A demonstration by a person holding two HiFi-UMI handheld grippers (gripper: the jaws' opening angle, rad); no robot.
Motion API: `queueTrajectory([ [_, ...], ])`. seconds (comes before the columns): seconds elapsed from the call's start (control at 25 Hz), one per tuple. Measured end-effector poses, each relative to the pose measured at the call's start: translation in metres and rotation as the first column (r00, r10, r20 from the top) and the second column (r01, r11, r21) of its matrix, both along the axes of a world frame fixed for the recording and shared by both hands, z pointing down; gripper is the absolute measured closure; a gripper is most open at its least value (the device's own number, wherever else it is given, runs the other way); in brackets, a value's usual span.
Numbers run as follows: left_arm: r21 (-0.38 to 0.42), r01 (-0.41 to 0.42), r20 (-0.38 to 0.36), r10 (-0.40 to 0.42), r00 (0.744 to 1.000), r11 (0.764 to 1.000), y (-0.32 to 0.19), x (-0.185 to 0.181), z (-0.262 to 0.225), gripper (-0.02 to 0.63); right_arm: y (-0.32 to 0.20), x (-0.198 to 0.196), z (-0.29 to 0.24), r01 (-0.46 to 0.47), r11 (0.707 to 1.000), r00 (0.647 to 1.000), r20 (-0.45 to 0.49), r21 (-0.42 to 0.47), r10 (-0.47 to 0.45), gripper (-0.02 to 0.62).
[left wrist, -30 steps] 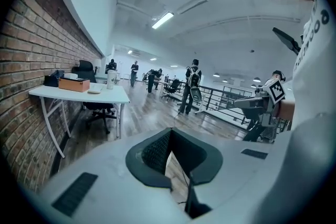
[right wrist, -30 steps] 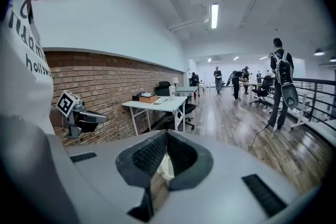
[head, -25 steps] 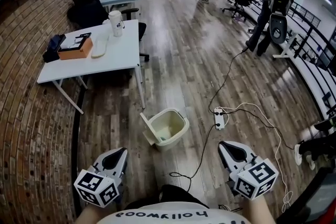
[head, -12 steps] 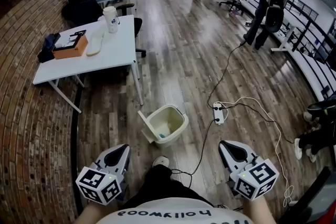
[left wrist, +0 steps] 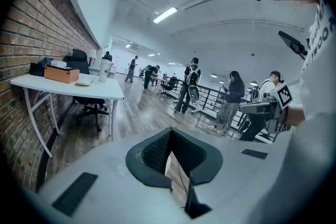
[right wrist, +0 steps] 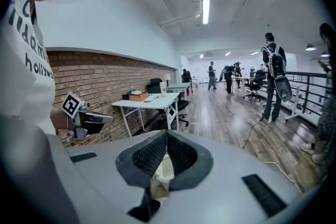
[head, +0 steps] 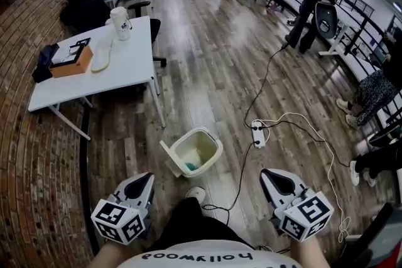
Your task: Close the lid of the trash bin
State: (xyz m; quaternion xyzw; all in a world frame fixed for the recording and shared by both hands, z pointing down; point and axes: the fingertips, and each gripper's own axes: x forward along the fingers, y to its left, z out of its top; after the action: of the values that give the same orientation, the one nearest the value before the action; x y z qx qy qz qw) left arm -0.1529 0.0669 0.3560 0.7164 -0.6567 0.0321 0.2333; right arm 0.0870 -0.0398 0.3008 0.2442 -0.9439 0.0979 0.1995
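Observation:
A cream trash bin [head: 200, 149] stands open on the wood floor just ahead of me in the head view. Its lid [head: 168, 159] hangs down at the bin's left side. My left gripper [head: 146, 179] is low at the left, short of the bin, shut and holding nothing. My right gripper [head: 269, 174] is low at the right, also shut and empty, well to the right of the bin. In the left gripper view the left gripper [left wrist: 170, 131] has its jaws together. A sliver of the cream bin [right wrist: 166, 167] shows past the jaws of the right gripper [right wrist: 166, 134].
A white table [head: 125, 69] with a box [head: 71, 60] and a cup [head: 120, 22] stands by the brick wall at the left. A power strip [head: 258, 134] and cables lie on the floor right of the bin. My shoe [head: 195, 193] is near the bin. People stand far back.
I have stepped forward: the table and the far room slid up and left, and my shoe came into view near the bin. Both grippers kept their places, still shut.

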Motion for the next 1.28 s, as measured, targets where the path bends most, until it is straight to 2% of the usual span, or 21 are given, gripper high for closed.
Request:
queueTrajectory([
  [0.12,-0.054,-0.01,0.033,0.012,0.999,0.999,-0.01,-0.01,0.023,0.6,-0.008,-0.007,0.009,-0.002,1.0,1.0,-0.018,-0.021,0.002,0.586],
  [0.56,-0.219,-0.063,-0.024,0.059,0.998,0.974,-0.048,-0.023,0.122,0.598,-0.029,-0.033,0.047,0.005,0.993,0.996,-0.083,-0.122,-0.016,0.586],
  [0.72,-0.264,-0.052,-0.08,0.032,0.996,0.963,-0.06,-0.024,0.157,0.598,-0.028,-0.03,0.069,0.001,0.982,0.993,-0.119,-0.19,-0.024,0.586],
  [0.92,-0.357,-0.038,-0.111,-0.002,0.994,0.933,-0.063,-0.03,0.204,0.6,-0.024,-0.034,0.095,-0.016,0.965,0.99,-0.139,-0.263,-0.022,0.586],
  [1.04,-0.376,-0.035,-0.124,-0.013,0.992,0.926,-0.066,-0.033,0.219,0.6,-0.023,-0.041,0.11,-0.029,0.949,0.991,-0.131,-0.314,-0.013,0.586],
  [1.28,-0.375,-0.083,-0.137,0.033,0.99,0.923,-0.085,-0.031,0.231,0.598,-0.024,-0.048,0.129,-0.039,0.932,0.988,-0.154,-0.36,-0.018,0.586],
])
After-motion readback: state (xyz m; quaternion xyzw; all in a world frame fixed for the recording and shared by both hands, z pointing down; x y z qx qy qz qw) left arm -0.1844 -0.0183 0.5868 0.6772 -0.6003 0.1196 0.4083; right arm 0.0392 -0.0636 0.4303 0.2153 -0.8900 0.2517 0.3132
